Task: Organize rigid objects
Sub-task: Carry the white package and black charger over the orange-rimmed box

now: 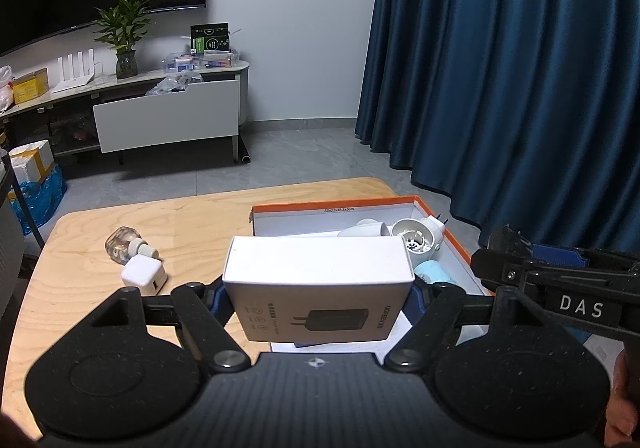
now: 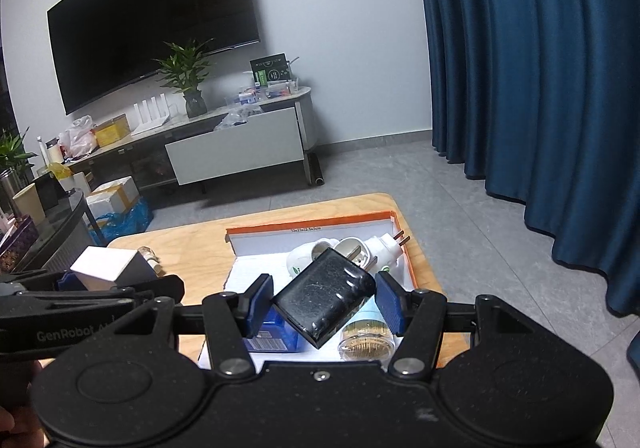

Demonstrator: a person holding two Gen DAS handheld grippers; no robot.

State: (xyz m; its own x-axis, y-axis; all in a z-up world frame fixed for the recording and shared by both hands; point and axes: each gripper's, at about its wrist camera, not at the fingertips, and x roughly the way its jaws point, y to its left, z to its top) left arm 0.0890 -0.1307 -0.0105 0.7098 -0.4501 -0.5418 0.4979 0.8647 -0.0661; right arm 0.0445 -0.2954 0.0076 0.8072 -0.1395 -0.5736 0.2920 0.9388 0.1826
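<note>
Left gripper (image 1: 319, 294) pinches the white charger box (image 1: 320, 288); right gripper (image 2: 323, 304) pinches the black charger (image 2: 325, 298), tilted. Both hang over the orange-rimmed tray (image 2: 406, 268). Lower into bare spots, clear of the white plug-in (image 2: 372, 252), before releasing.

Matt white cardboard carton (image 1: 318, 268), glossy scuffed black plastic charger (image 2: 326, 298), pale grained wooden table (image 1: 80, 288), orange-edged paperboard tray (image 2: 408, 260).

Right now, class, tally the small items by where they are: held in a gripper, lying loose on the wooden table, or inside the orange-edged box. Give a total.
Held in a gripper: 2 (white carton, black charger)
Loose on table: 2 (clear bottle, white adapter)
Visible in orange-edged box: 5 (two white plug-in units, blue packet, blue tube, toothpick jar)
Total: 9
</note>
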